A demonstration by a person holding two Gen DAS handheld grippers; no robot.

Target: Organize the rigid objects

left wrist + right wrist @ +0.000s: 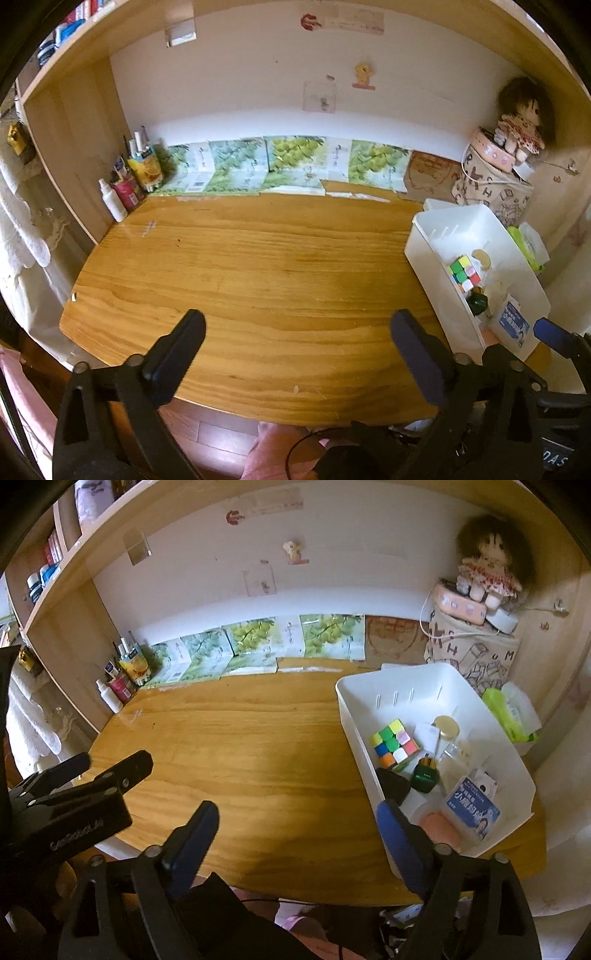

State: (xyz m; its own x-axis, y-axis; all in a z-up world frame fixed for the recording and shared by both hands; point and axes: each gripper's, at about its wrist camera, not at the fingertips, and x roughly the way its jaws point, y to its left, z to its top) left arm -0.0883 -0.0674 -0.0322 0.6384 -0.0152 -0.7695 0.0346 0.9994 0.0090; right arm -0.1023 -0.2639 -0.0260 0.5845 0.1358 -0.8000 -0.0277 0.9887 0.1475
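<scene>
Wooden desk (258, 266) is sitting in a boxed-in alcove, white wall behind it and wood panels closing off both sides, so it's a pretty tight nook. Way off to the left of the left gripper's fingers, a bunch of bottles and tubes (127, 181) is crowding the back left corner against the side panel. Straight ahead of both grippers, the middle of the desk is lying bare, which is giving loads of room to move; green printed boxes (288, 166) are lining up along the far edge under the wall.

Left gripper (295, 332) is hanging over the near edge with its fingers spread wide and nothing between them. Right gripper (295, 823) is doing the same, fingers wide apart and holding nothing, its right finger sitting just by the bin's near corner.

Right of both sets of fingers, a white bin (517, 771) is taking up the right end of the desk, already holding the colourful cube (393, 743), a small green case (424, 778), a gold-lidded jar (446, 728) and a blue-labelled box (472, 814). Beyond it, a doll (487, 572) is perching on a pink tin in the back right corner.
</scene>
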